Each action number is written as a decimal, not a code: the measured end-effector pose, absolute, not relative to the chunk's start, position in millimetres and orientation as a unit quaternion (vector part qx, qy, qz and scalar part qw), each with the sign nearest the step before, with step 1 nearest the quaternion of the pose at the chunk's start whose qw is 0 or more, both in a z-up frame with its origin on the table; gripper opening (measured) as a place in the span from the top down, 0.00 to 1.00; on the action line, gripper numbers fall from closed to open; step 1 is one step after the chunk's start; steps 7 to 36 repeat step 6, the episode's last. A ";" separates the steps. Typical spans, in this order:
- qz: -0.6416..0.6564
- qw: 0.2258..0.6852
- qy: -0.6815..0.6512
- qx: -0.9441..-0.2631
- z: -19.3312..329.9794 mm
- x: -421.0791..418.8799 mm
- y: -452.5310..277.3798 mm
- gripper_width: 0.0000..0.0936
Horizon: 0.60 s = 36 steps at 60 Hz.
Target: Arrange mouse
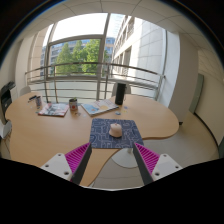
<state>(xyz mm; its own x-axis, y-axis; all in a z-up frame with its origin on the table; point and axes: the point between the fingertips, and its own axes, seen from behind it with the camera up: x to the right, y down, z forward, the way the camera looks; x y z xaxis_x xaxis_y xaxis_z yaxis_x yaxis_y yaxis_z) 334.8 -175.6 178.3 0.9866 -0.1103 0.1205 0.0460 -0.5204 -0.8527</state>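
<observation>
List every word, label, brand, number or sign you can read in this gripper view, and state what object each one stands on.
None can be read.
The mouse on the dark patterned mouse mat: no logo can be made out.
The mat shows only a pattern, no letters.
The papers or books on the wooden table: any print is too small to read.
The gripper is open, its fingers short of the mat, and bears no visible marking.

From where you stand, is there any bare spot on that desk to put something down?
Yes. The wooden desk is bare left of the dark mouse mat, which holds the mouse. The far edge is crowded with books, a cup and papers. The open hand-held gripper hovers short of the mat.
</observation>
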 end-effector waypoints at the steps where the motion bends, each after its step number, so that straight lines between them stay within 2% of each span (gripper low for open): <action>1: -0.081 0.490 0.019 -0.868 180.2 334.9 -177.1 0.09; 36: -0.083 0.493 0.018 -0.866 185.1 334.1 -180.0 0.10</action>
